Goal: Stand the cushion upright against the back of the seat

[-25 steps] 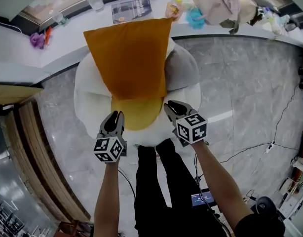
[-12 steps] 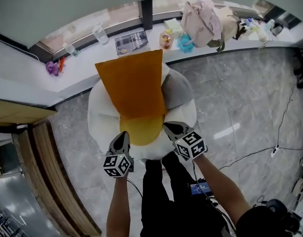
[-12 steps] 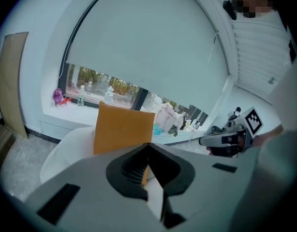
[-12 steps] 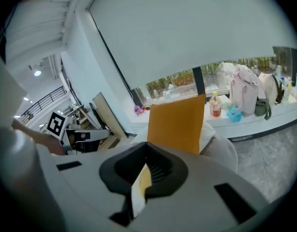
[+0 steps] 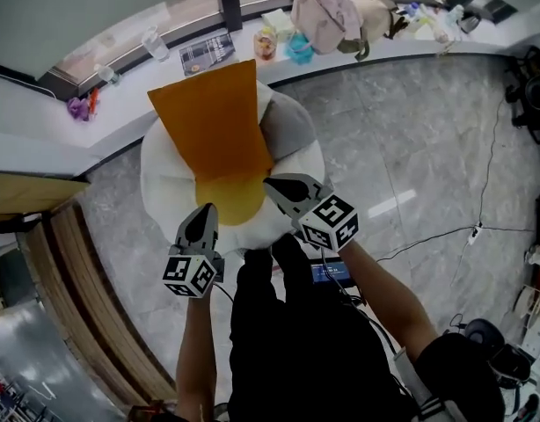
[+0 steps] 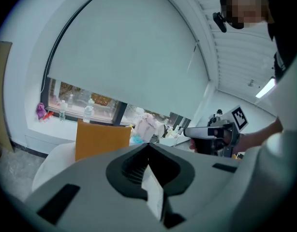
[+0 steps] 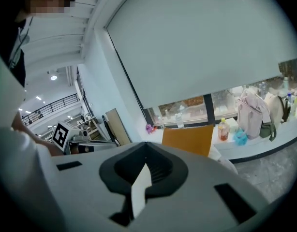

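Note:
The orange cushion (image 5: 213, 121) stands upright against the back of the round white seat (image 5: 163, 185), above a yellow seat pad (image 5: 228, 199). Both gripper views show the cushion ahead (image 6: 102, 139) (image 7: 188, 139). My left gripper (image 5: 205, 211) hangs in front of the seat's near edge, shut and empty. My right gripper (image 5: 272, 184) is over the seat's near right side, also shut with nothing in it. Neither one touches the cushion. The right gripper (image 6: 211, 132) shows in the left gripper view, and the left gripper (image 7: 85, 141) in the right gripper view.
A white window ledge (image 5: 120, 104) behind the seat carries bottles, a magazine (image 5: 207, 53), a teal item (image 5: 298, 49) and a pink bag (image 5: 327, 11). Wooden slats (image 5: 68, 306) run along the left. Cables (image 5: 446, 236) lie on the marble floor at right.
Both grippers have lifted and drawn back from the seat towards the person. The cushion has stayed upright against the seat back.

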`<action>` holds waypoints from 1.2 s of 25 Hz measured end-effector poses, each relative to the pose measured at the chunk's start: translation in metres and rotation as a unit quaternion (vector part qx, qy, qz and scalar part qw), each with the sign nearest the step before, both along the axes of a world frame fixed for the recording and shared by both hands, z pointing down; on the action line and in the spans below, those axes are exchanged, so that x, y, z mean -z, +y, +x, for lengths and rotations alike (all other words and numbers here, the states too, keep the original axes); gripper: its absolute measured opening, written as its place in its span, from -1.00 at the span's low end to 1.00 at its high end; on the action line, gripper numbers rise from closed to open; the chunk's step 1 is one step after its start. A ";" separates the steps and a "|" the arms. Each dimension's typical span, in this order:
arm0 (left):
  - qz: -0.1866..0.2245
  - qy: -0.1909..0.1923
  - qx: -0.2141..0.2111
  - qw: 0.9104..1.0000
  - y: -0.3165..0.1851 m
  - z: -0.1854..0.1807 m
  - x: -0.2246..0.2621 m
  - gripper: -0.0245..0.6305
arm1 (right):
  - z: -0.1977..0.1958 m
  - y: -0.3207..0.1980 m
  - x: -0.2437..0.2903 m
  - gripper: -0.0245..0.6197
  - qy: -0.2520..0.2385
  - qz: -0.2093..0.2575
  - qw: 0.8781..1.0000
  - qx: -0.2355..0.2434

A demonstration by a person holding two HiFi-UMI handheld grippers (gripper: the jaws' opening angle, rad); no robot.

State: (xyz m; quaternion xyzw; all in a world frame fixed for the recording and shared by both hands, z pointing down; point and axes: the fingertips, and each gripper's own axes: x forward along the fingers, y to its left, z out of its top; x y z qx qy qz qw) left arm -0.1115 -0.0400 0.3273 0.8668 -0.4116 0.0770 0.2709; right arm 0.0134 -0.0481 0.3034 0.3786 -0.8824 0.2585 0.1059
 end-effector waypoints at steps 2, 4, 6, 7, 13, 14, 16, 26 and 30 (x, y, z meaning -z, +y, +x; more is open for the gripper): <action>0.010 0.006 0.000 1.000 0.006 0.002 0.018 -0.89 | 0.004 0.006 0.018 -0.87 0.002 0.016 1.000 0.003; 0.021 0.010 0.000 1.000 0.009 0.003 0.033 -0.89 | 0.008 0.011 0.036 -0.87 0.001 0.033 0.999 0.009; 0.029 0.012 0.000 0.999 0.017 0.007 0.046 -0.89 | 0.012 0.018 0.054 -0.87 -0.006 0.047 0.999 0.012; 0.032 0.015 0.000 0.999 0.022 0.009 0.052 -0.89 | 0.015 0.023 0.062 -0.87 -0.010 0.054 0.998 0.013; 0.040 0.035 -0.002 0.999 0.047 0.025 0.086 -0.89 | 0.032 0.047 0.101 -0.87 -0.034 0.078 0.996 0.010; 0.041 0.038 0.000 0.998 0.049 0.028 0.090 -0.89 | 0.034 0.050 0.105 -0.87 -0.037 0.080 0.996 0.010; 0.046 0.038 -0.001 0.998 0.052 0.035 0.099 -0.89 | 0.042 0.056 0.114 -0.87 -0.039 0.084 0.996 0.010; 0.063 0.029 -0.034 0.997 0.075 0.054 0.136 -0.89 | 0.088 0.077 0.162 -0.87 -0.054 0.104 0.993 -0.031; 0.078 0.016 -0.045 0.996 0.078 0.060 0.149 -0.89 | 0.102 0.087 0.172 -0.87 -0.052 0.104 0.992 -0.044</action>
